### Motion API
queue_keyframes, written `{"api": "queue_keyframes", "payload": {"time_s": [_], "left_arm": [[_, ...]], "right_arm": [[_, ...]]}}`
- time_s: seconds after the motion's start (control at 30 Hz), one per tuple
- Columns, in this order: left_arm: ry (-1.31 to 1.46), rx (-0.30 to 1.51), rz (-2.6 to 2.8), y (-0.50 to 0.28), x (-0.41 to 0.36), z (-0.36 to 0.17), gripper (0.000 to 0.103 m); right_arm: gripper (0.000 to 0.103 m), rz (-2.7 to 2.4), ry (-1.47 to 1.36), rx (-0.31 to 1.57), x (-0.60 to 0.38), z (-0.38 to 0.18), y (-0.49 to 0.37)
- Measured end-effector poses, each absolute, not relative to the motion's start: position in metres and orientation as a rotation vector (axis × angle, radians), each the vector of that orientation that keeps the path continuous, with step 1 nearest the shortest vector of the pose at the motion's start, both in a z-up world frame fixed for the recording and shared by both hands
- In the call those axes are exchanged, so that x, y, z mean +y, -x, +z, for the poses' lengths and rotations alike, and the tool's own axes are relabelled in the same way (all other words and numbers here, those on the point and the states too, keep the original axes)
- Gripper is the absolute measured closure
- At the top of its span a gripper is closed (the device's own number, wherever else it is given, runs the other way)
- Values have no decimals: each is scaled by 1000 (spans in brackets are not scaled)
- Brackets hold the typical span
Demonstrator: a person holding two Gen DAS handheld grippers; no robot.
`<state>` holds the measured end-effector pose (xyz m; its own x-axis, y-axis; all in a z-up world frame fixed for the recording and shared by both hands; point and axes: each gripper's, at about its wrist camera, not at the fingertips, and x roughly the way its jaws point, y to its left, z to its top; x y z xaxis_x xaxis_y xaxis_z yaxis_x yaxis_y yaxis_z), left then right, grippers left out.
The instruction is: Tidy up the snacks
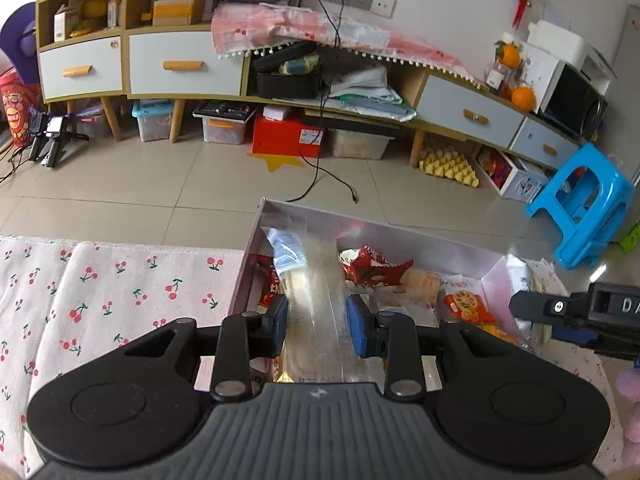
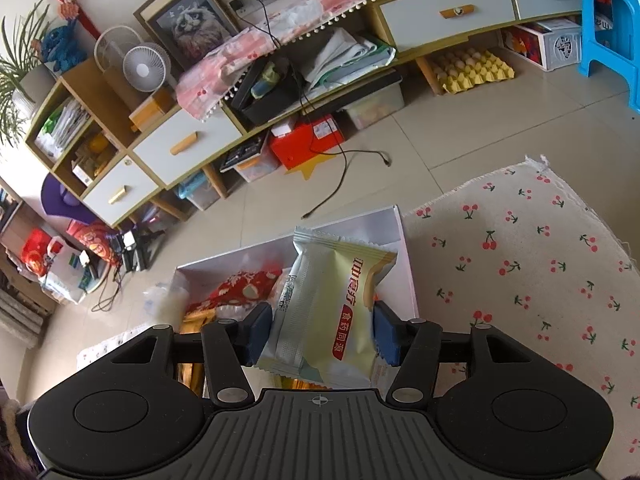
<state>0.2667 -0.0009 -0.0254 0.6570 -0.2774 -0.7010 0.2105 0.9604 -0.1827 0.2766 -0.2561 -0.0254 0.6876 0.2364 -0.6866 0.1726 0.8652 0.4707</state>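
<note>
My left gripper hangs over an open white box on the cherry-print cloth. A clear-wrapped snack packet lies lengthwise between its blue pads. The packet is streaked with blur while the box contents are sharp, so it looks loose and sliding, the jaws open. In the box lie a red wrapper, a round cracker and an orange packet. My right gripper is shut on a pale green snack packet with a red label, held over the same box.
The cherry-print cloth spreads on both sides of the box. Beyond the table's edge is tiled floor with a loose black cable, a blue stool and a long low cabinet. The right tool's black body shows at the right.
</note>
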Motion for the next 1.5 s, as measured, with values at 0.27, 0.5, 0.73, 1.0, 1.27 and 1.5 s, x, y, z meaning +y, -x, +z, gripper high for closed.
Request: {"api": "queue_keyframes", "payload": {"time_s": [0.27, 0.5, 0.73, 1.0, 1.27, 1.5], "left_arm": [[62, 774, -252, -252, -1, -19, 30], [65, 780, -227, -230, 2, -9, 12], [87, 843, -183, -193, 12, -6, 3], [67, 910, -164, -150, 20, -6, 1], [40, 945, -152, -120, 21, 1, 1], [12, 929, -136, -89, 21, 1, 1]], "right_arm": [[27, 35, -587, 820, -265, -22, -266], [26, 31, -560, 832, -269, -10, -239], [22, 17, -490, 847, -267, 0, -194], [22, 32, -365, 885, -249, -1, -143], [18, 42, -266, 921, -227, -1, -107], [14, 53, -217, 914, -211, 4, -80]]}}
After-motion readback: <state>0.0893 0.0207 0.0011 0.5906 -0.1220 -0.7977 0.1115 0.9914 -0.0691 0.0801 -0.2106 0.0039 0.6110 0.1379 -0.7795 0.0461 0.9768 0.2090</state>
